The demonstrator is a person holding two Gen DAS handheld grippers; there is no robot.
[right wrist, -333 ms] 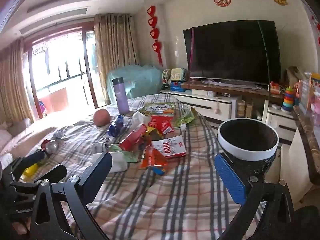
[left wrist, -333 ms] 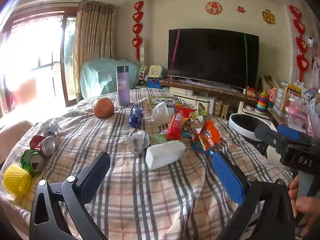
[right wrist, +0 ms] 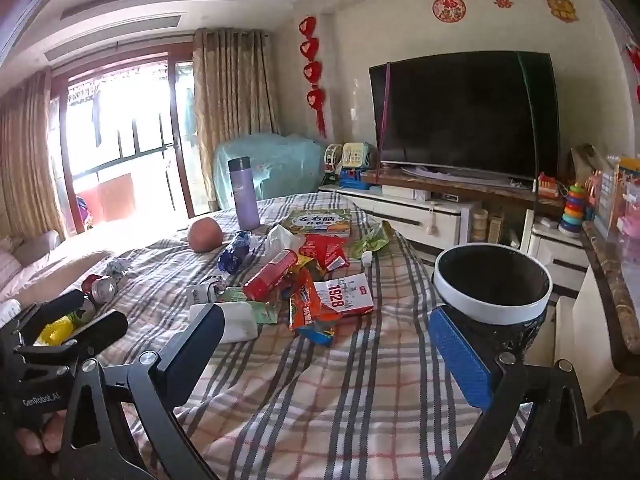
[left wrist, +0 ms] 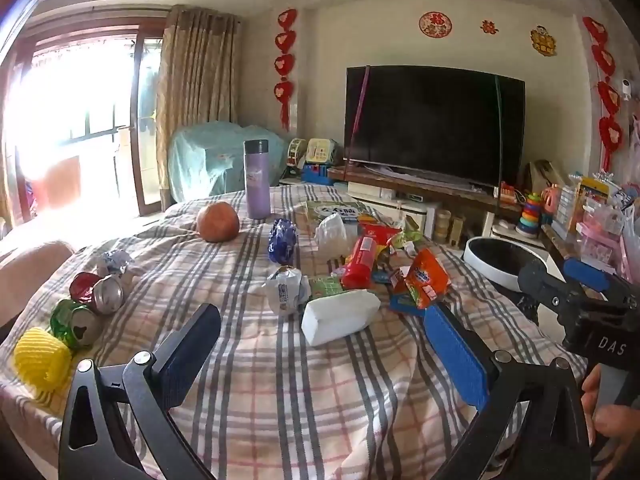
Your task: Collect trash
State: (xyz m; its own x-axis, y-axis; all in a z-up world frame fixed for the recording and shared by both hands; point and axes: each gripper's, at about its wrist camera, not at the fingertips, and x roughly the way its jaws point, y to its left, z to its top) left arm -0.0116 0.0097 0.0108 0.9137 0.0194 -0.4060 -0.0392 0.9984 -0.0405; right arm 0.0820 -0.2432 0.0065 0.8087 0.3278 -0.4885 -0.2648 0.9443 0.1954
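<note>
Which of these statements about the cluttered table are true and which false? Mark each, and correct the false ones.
1. Both grippers are open and hold nothing. True: the left gripper and the right gripper stand wide with nothing between their fingers.
2. The purple bottle lies on its side. False: it stands upright at the table's far end.
3. The crushed cans lie near the table's left edge, by the yellow foam net. True.
4. The bin stands in the middle of the table. False: it stands beside the table's right edge.
5. The white tissue pack lies nearer the left gripper than the orange fruit does. True.
</note>
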